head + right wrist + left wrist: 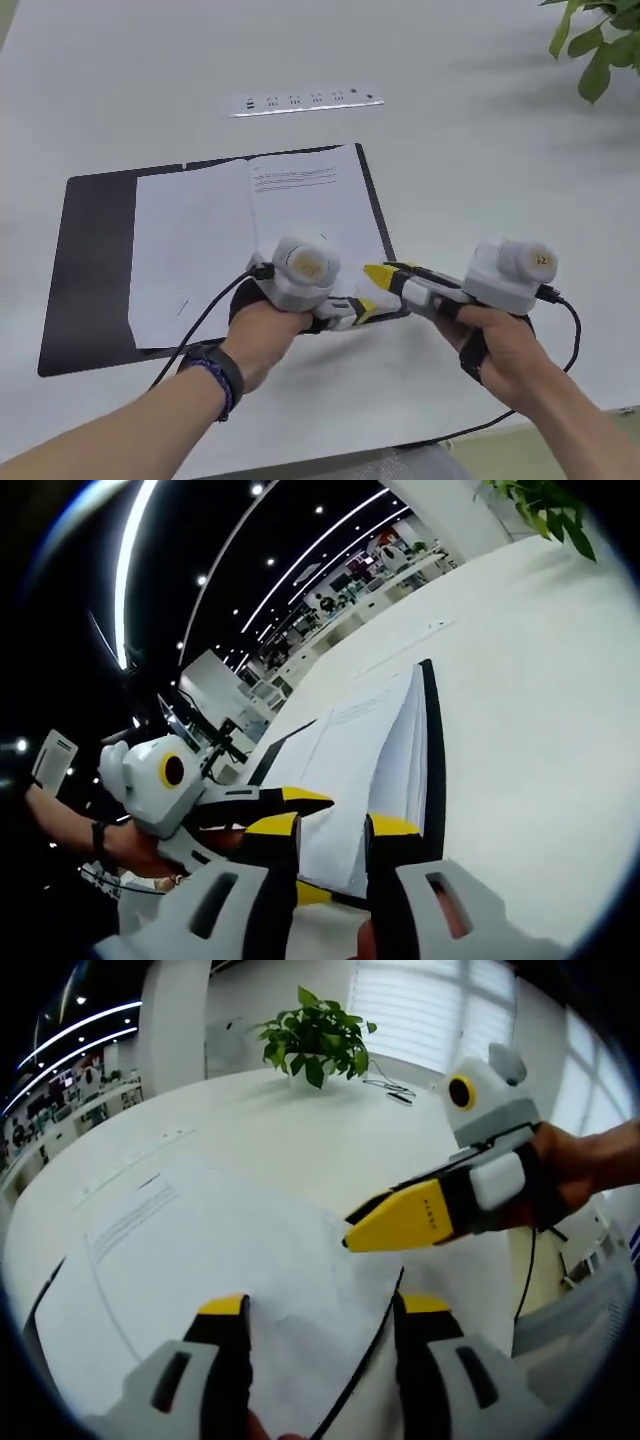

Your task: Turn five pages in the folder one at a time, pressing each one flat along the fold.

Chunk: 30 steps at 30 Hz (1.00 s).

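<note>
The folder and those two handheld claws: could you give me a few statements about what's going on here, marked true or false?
1. The folder lies open on the table. True.
2. The left gripper has its jaws shut tight. False: they stand wide apart over the right-hand page.
3. A power strip lies on the table beyond the folder. True.
4. The plant stands on the folder. False: it stands off to the side, well away from it.
</note>
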Each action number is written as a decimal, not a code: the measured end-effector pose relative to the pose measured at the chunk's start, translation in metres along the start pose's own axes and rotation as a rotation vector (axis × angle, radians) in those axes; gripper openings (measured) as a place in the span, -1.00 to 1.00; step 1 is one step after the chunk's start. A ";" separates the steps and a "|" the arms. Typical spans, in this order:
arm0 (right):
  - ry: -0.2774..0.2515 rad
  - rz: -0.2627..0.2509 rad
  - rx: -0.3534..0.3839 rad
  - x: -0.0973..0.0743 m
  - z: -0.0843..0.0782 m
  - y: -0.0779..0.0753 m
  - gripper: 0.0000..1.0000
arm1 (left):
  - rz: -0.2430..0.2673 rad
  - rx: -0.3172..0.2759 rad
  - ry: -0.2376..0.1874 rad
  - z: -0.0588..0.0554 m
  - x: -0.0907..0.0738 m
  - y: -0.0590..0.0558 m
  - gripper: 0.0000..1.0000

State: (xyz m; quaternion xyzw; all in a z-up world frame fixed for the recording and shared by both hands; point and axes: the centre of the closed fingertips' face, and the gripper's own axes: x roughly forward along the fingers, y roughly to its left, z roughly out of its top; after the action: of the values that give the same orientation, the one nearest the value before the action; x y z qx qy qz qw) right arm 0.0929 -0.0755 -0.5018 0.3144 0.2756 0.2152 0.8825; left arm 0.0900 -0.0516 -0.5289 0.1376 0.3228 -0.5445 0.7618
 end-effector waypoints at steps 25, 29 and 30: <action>-0.107 0.053 0.022 0.019 0.023 0.047 -1.00 | 0.134 -0.076 -0.088 -0.008 -0.082 0.035 0.21; -0.108 0.070 0.021 0.024 0.023 0.062 -1.00 | 0.158 -0.076 -0.099 -0.009 -0.098 0.043 0.22; -0.110 0.076 0.023 0.026 0.023 0.066 -1.00 | 0.165 -0.080 -0.102 -0.010 -0.103 0.046 0.23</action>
State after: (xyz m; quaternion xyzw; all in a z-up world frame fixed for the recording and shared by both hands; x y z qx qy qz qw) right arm 0.1133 -0.0249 -0.4513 0.3462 0.2168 0.2279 0.8839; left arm 0.1083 0.0472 -0.4762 0.1053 0.2925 -0.4730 0.8244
